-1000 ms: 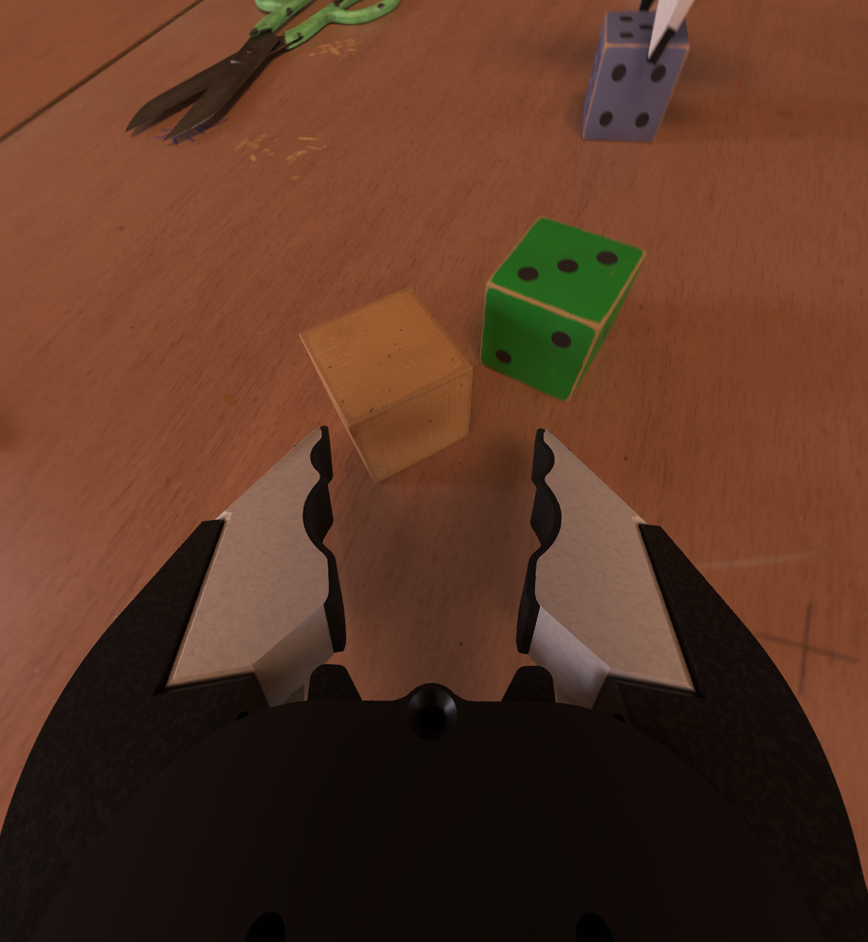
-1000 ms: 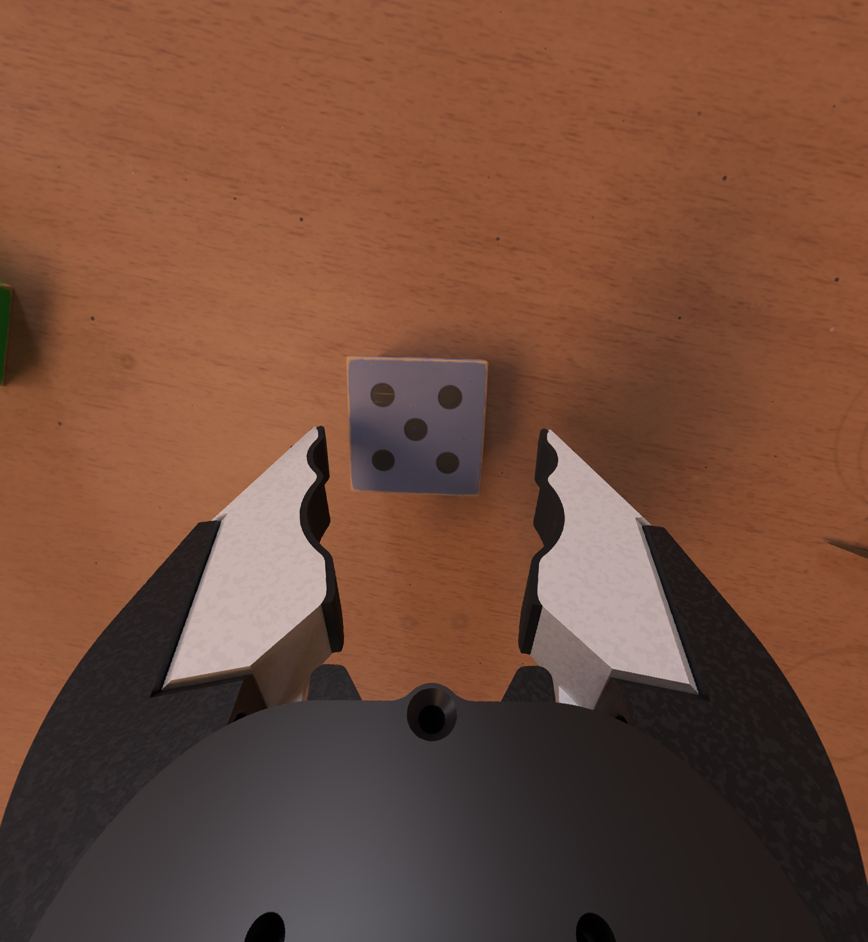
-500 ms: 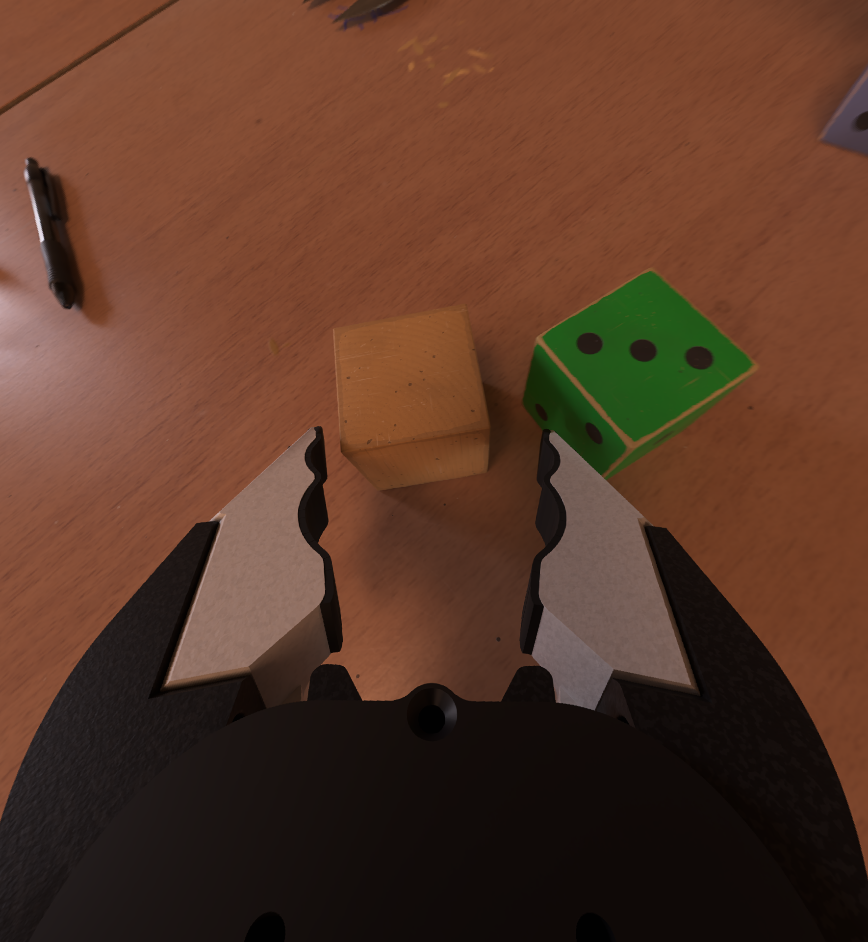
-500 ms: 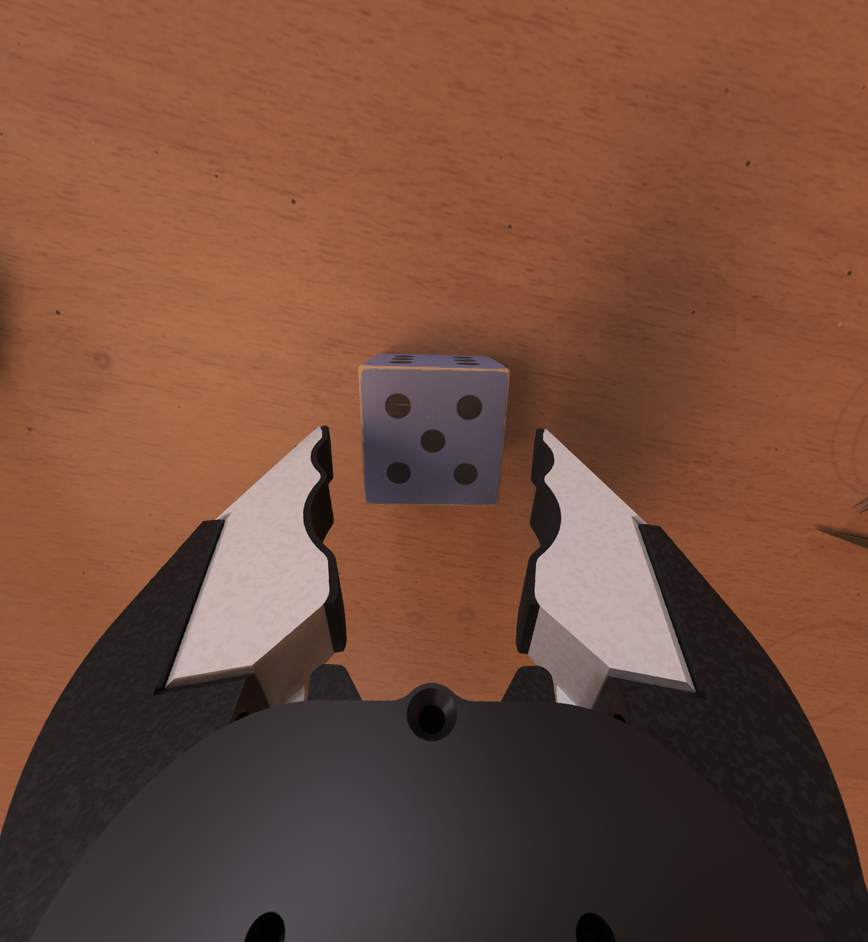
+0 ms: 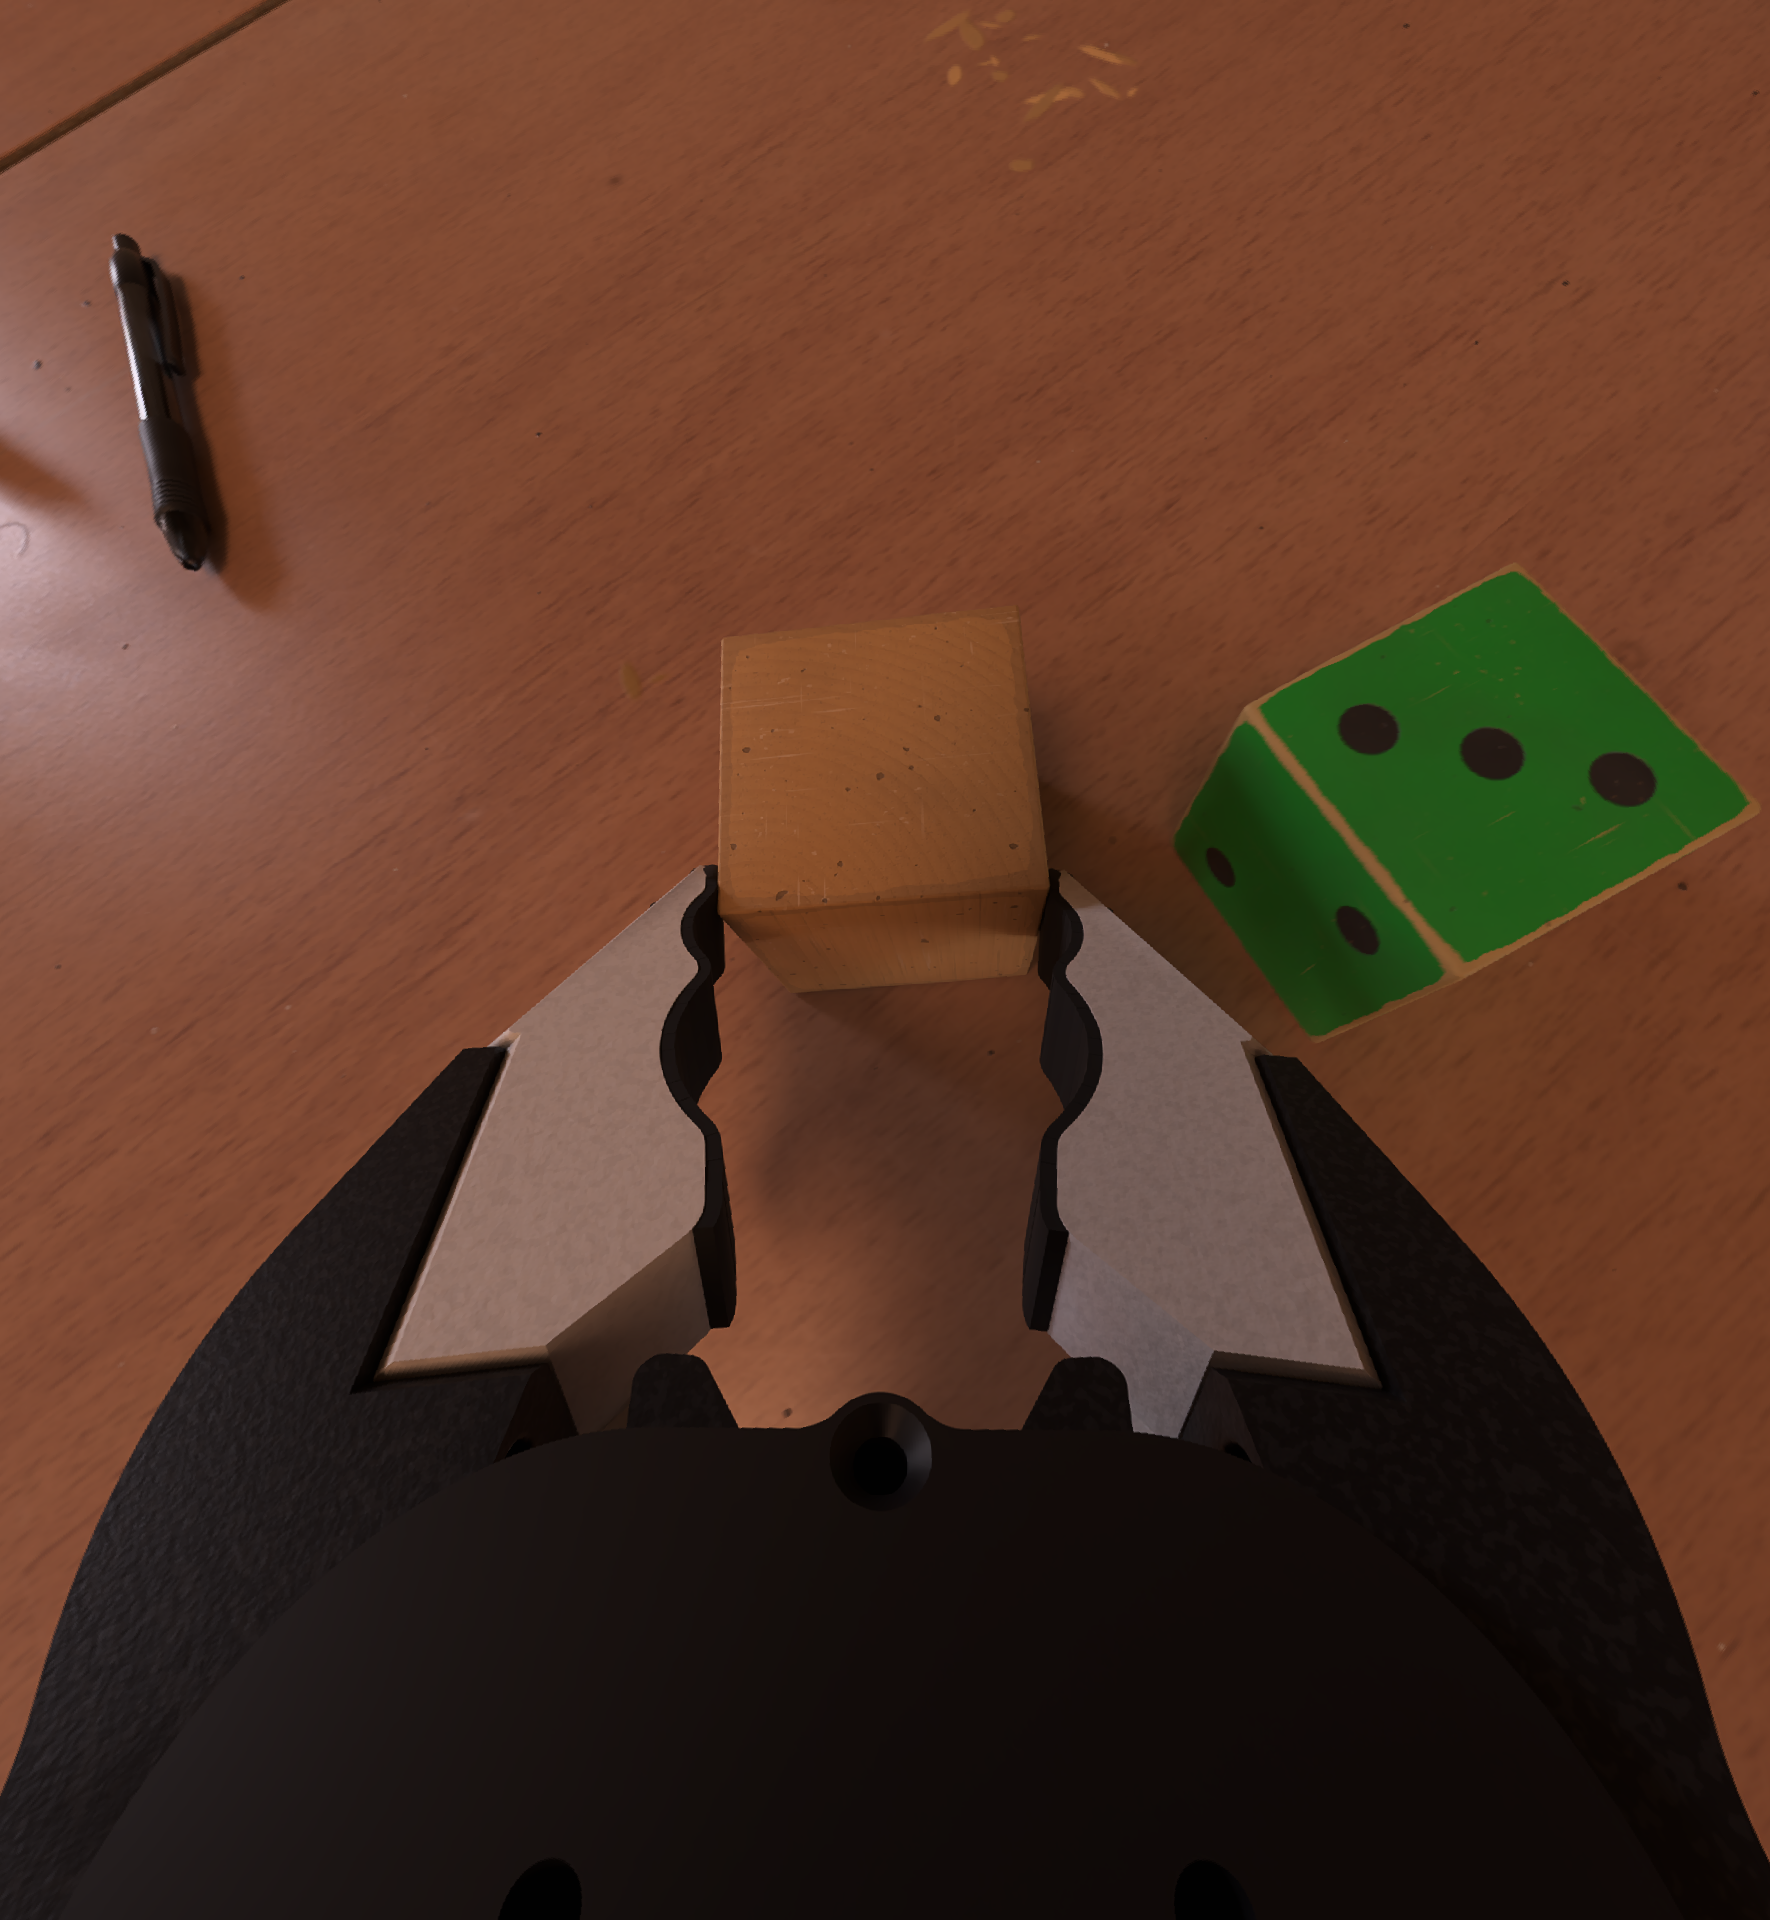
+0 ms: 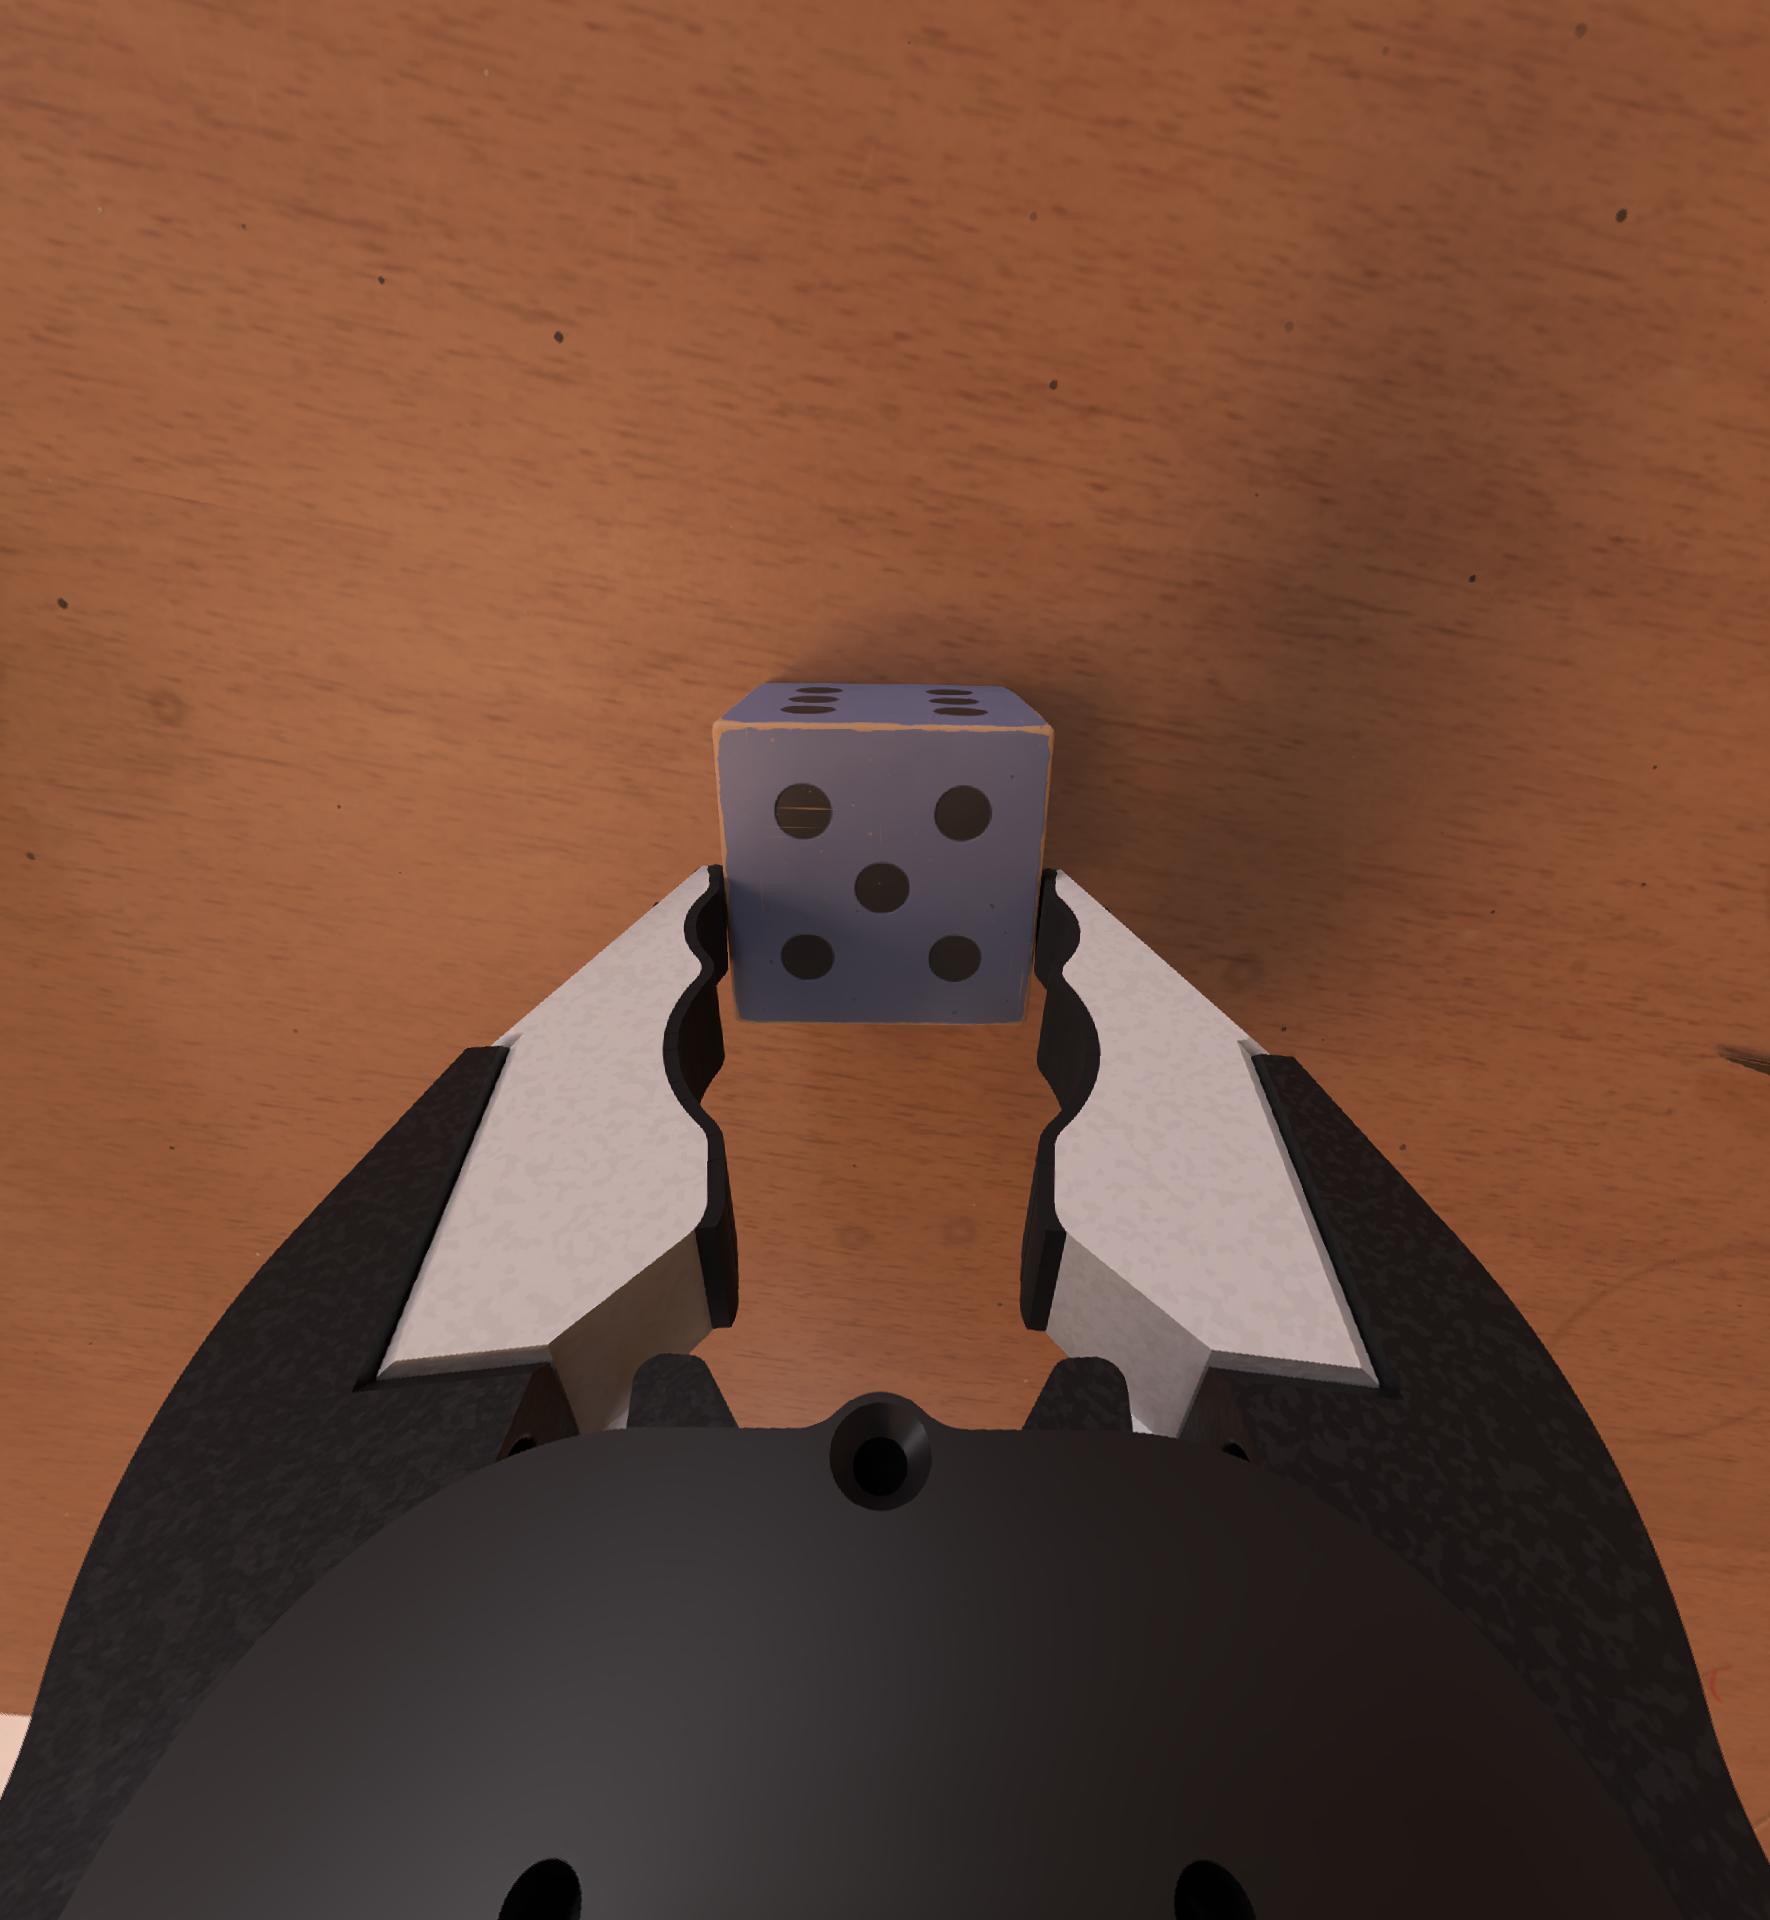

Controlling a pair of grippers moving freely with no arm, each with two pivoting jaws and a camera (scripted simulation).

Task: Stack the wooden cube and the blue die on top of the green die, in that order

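A: Where's the stack at?

B: Nothing stacked. Green die [image 5: 1483, 800] sits alone on the worktop [image 5: 860, 364], top face bare, just right of the cube [image 5: 876, 769]. Cube is also down on the worktop, apart from the die.

A: And your grippers?

B: Your left gripper [image 5: 879, 883] has its jaws closed in on the cube, tips touching both side faces near the front edge. Looks clamped, not lifted. Your right gripper [image 6: 881, 883] has its jaws pressed to both sides of the blue die [image 6: 881, 873], which looks to be on the worktop too, though from straight above you can't be sure.

A: So both grasps made?

B: That's my read. Both grips sit out at the very fingertips, so judge them shallow.

A: What's left?

B: Nearly all of it. Lift the cube, set it square on the green die, let go, then the blue die on top of the cube. Cube goes first, so your right one waits.

A: Clutter?

B: A black pen [image 5: 159, 400] far left, well apart. Something thin and pointed at the right edge of the right wrist view, can't tell what.
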